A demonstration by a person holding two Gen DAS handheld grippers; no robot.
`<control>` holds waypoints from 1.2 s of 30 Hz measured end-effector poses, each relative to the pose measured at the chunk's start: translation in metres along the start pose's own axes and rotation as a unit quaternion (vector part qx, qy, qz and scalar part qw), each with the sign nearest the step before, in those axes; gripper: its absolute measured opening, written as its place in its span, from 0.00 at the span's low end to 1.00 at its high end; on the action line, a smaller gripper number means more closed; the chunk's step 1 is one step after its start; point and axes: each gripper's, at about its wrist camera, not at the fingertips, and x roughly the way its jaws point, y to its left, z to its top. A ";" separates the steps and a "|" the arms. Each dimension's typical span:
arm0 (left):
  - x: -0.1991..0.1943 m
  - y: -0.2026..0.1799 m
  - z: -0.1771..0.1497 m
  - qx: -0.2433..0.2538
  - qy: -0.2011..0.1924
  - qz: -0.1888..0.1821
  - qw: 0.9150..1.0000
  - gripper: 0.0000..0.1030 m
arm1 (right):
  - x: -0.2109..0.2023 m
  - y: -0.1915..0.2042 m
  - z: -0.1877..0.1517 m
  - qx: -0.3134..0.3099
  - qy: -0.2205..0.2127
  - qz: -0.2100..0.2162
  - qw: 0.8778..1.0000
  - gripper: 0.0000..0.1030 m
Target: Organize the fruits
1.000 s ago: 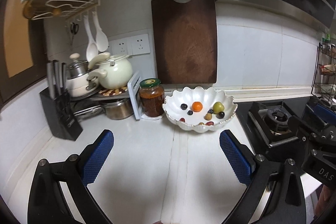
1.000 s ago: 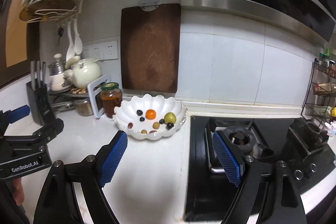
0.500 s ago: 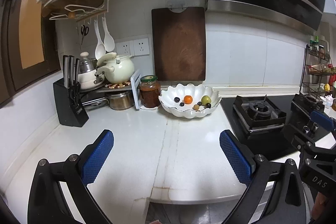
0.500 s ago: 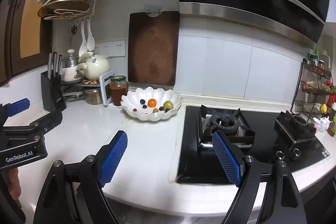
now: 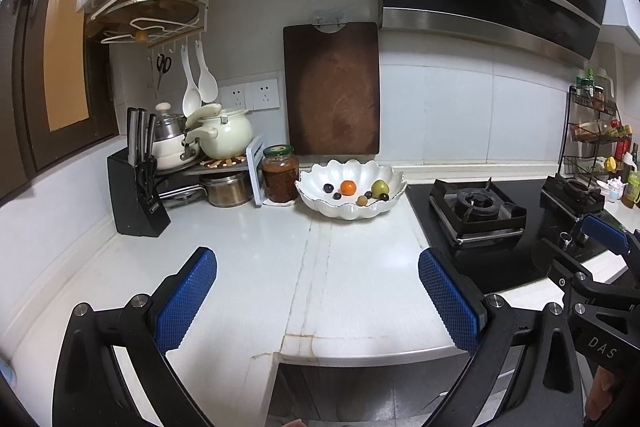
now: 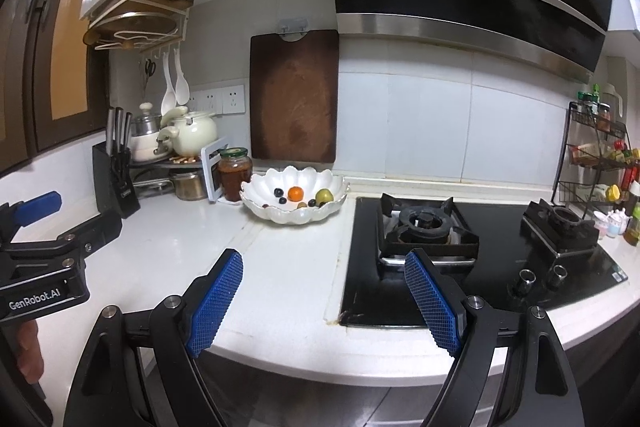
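One bowl [image 5: 348,211] — two burners [image 6: 428,227].

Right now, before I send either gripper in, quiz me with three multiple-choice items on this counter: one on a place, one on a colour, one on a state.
1. Where does the white scalloped bowl stand?
A. On the gas burner
B. On the counter, between the lidded jar and the hob
C. On the wall rack

2. What colour is the largest fruit in the bowl?
A. Yellow-green
B. Red
C. White

3. How do the jaws of the right gripper stand?
A. Shut on a fruit
B. Open, with nothing between them
C. Shut on the bowl's rim

Answers:
1 B: the jar is at the bowl's left and the hob at its right.
2 A: the yellow-green fruit is bigger than the orange one and the dark berries.
3 B: the blue pads stand wide apart over bare counter.
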 end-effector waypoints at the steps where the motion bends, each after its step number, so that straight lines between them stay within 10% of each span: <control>1: 0.000 0.000 -0.001 0.000 0.001 -0.001 1.000 1.00 | -0.001 0.000 -0.001 0.001 0.000 0.001 1.000 0.82; 36: -0.006 0.004 -0.001 0.000 -0.005 -0.004 1.000 1.00 | -0.008 0.008 -0.002 -0.005 -0.006 0.006 1.000 0.82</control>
